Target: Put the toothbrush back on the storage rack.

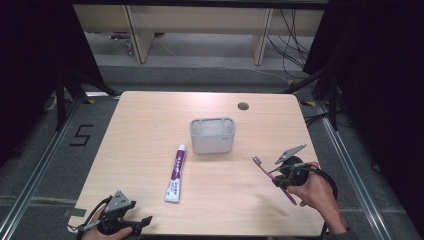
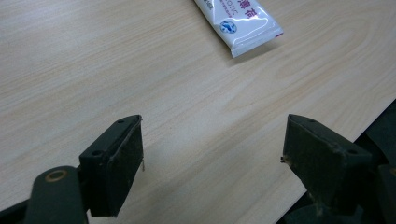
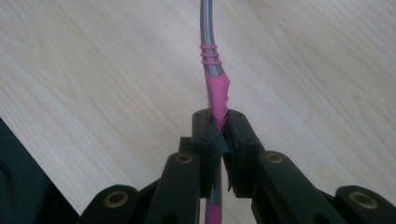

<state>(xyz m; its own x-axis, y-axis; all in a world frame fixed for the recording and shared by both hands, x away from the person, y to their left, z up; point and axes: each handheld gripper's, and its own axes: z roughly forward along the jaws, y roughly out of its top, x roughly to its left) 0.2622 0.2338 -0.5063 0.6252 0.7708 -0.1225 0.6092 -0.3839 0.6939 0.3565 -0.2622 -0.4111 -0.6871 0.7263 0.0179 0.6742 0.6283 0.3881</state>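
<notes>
My right gripper [image 1: 279, 179] is shut on a pink and grey toothbrush [image 1: 272, 176], held above the table's right side with the bristle head pointing toward the cup. In the right gripper view the two jaws pinch the toothbrush's [image 3: 215, 88] pink handle, and my right gripper [image 3: 219, 122] has the grey neck running up out of the picture. A grey holder cup [image 1: 212, 134] stands at mid table. A white and purple toothpaste tube [image 1: 176, 173] lies flat to its left front. My left gripper [image 1: 141, 223] rests open at the table's near left edge, and in its own view my left gripper [image 2: 212, 154] has bare wood between the jaws and the tube's tail [image 2: 243, 21] ahead.
The wooden table [image 1: 150, 130] has a round cable hole [image 1: 243, 106] at the back right. Beyond it are a grey floor, desk legs and loose cables. Black curtains stand on both sides. The near edge of the table [image 2: 336, 140] runs beside my left gripper's right jaw.
</notes>
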